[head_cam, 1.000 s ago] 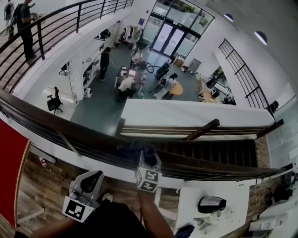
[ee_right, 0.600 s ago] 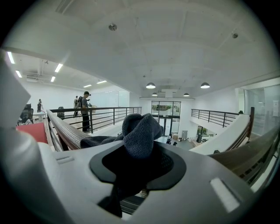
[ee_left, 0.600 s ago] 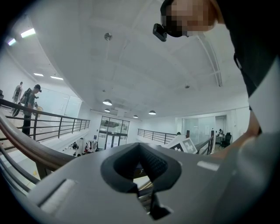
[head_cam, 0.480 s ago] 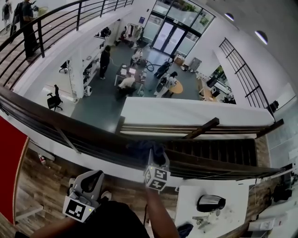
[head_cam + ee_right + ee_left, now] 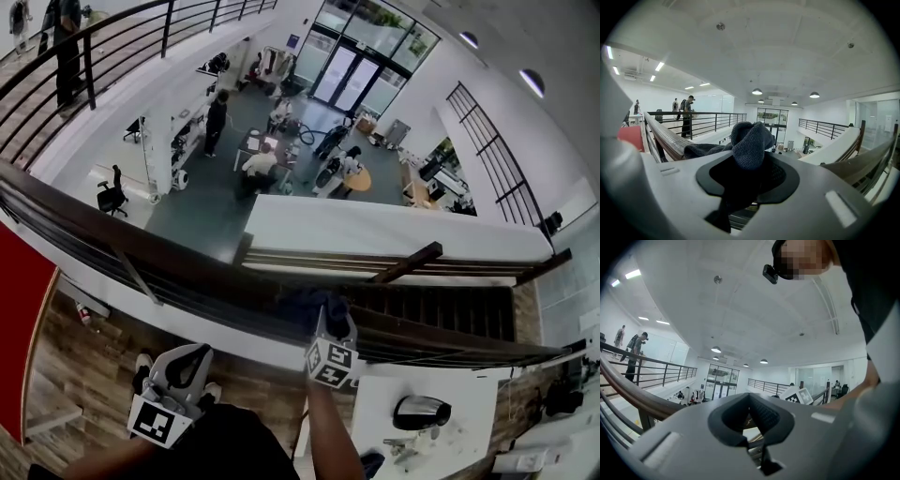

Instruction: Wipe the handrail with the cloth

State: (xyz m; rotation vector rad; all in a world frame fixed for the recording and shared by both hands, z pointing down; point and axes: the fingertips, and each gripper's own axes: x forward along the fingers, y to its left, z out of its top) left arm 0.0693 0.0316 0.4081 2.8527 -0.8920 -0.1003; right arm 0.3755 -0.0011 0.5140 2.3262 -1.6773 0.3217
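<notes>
**A:** Where is the cloth, and how is it held?

**B:** The dark grey cloth (image 5: 749,140) is clamped between the jaws of the right gripper (image 5: 748,176). It is bunched above them and laid against the dark wooden handrail (image 5: 192,270). The left gripper (image 5: 751,414) is held low near the body, well apart from the rail. Its jaws are drawn together with nothing between them.

**A:** What could go wrong from here?

**B:** Only a small fold seems to be pinched, so the cloth could be dragged out of the jaws if it is pressed hard along the wood. The rail borders an open drop, and people (image 5: 255,165) are seen on the lower floor (image 5: 202,216), so a loosened cloth could be lost over the edge.

**A:** Anything else?

**B:** With the cloth bunched, little of it may be kept flat on the rail. The wood could then be scraped by the gripper's hard body if the angle is lowered.
</notes>
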